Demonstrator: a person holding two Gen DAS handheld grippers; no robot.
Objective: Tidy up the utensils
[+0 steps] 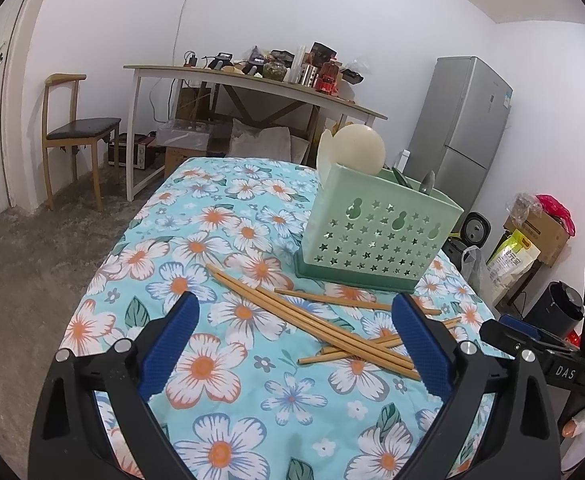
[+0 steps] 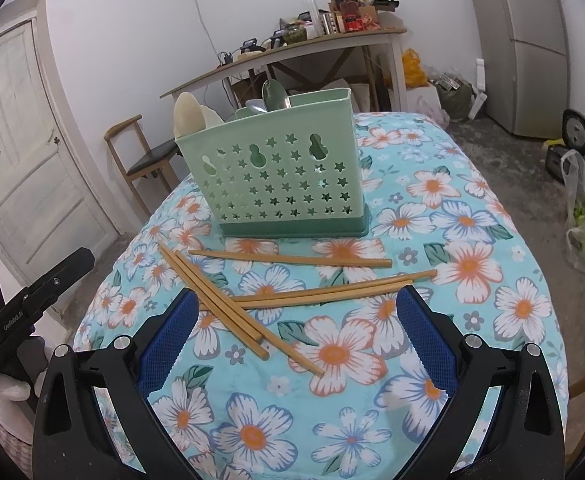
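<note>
Our left gripper (image 1: 294, 312) hangs over the near end of the table with its blue pads spread wide and nothing between them; our right gripper (image 2: 294, 312) is the same — jaws fully apart, empty, poised above the cloth. Neither touches anything yet.

Just ahead of both sets of fingers lie the chopsticks (image 2: 248, 312), a loose heap of wooden sticks crossing one another on the floral tablecloth (image 2: 464, 224). From the right wrist view we count roughly six: a few run diagonally toward the left pad, a few lie nearly level toward the right pad, and one sits apart, closer to the holder. In the left wrist view the same chopsticks (image 1: 316, 320) fan out between the pads, some passing behind the right-hand finger.

Beyond them stands the green utensil holder (image 2: 276, 172), upright on its darker base, its wall pierced with stars. It already carries some pieces — a pale ladle or rice paddle (image 1: 360, 150) at one end and what look like metal spoons (image 2: 272, 96) in another compartment, though we cannot make out the dividers clearly.

So we judge the task partly done: the spoons and paddle are stowed, while every chopstick visible is still on the table and remains to be gathered and dropped into the holder.
</note>
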